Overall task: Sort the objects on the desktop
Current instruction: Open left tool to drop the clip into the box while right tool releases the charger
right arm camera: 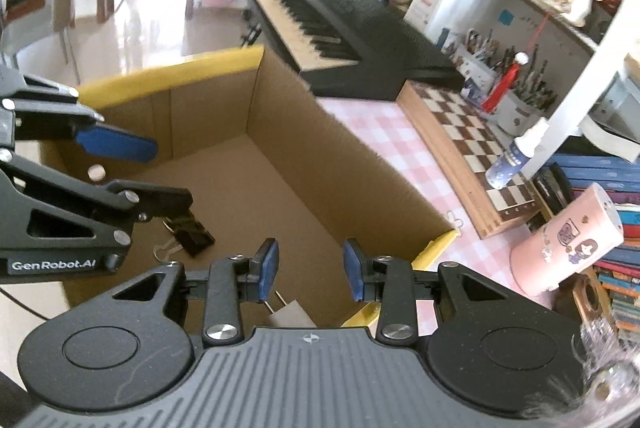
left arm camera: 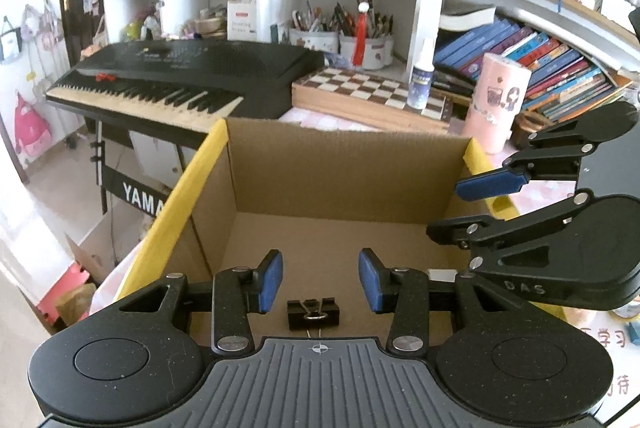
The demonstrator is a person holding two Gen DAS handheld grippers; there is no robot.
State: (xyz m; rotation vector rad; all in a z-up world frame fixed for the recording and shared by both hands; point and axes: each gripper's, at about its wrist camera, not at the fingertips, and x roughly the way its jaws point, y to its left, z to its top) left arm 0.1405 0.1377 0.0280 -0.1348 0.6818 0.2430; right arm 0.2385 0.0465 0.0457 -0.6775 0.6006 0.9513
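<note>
Hovering over an open brown cardboard box with yellow-taped rim [left arm camera: 180, 184]: left gripper [left arm camera: 320, 282], blue pads standing apart, gripping nothing. Lying on the box floor just below those pads, touching neither: a black metal binder clip [left arm camera: 313, 314]. Reaching in from the right side of the left wrist view: right gripper [right arm camera: 310, 270], jaws parted by a narrow gap, empty as well. Resting on the box floor near the right gripper's pads: a grey plug adapter with two prongs [right arm camera: 290, 312].
</note>
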